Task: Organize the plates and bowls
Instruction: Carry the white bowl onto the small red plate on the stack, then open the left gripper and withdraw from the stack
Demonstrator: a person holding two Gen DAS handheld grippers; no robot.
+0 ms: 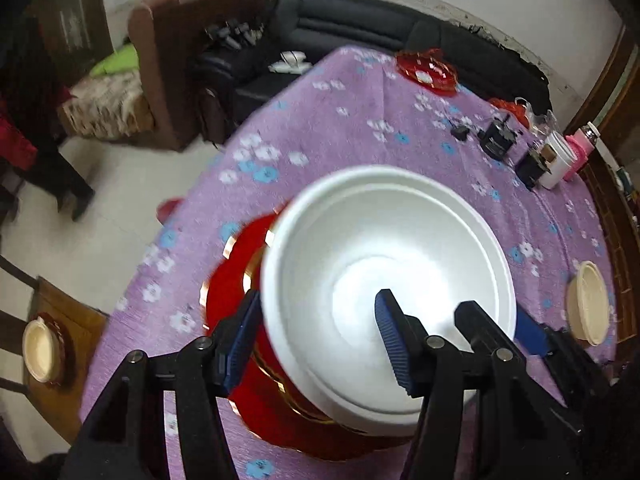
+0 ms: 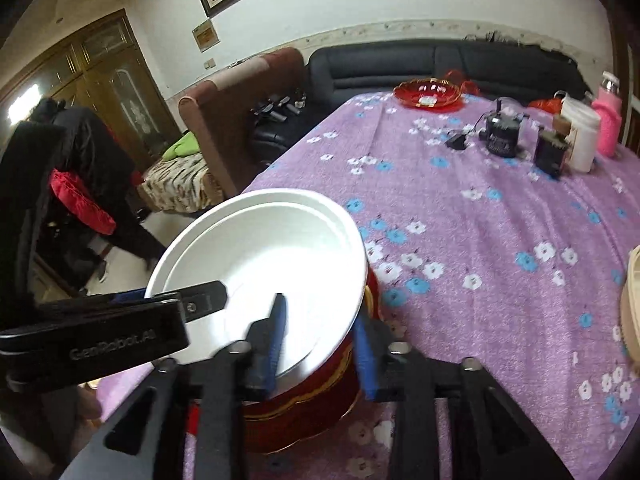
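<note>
A large white bowl sits on top of a red dish with gold trim on the purple flowered tablecloth. My left gripper straddles the bowl's left rim, with one blue pad outside the wall and the other inside. The gap between the pads is wide, so it is open. My right gripper straddles the opposite rim, one finger inside the bowl and one outside by the red dish. It is open, with space around the rim. Each gripper also shows in the other's view.
A second red dish lies at the table's far edge. Black gadgets, a white jar and a pink bottle stand at the far right. A cream bowl sits to the right, another on a chair.
</note>
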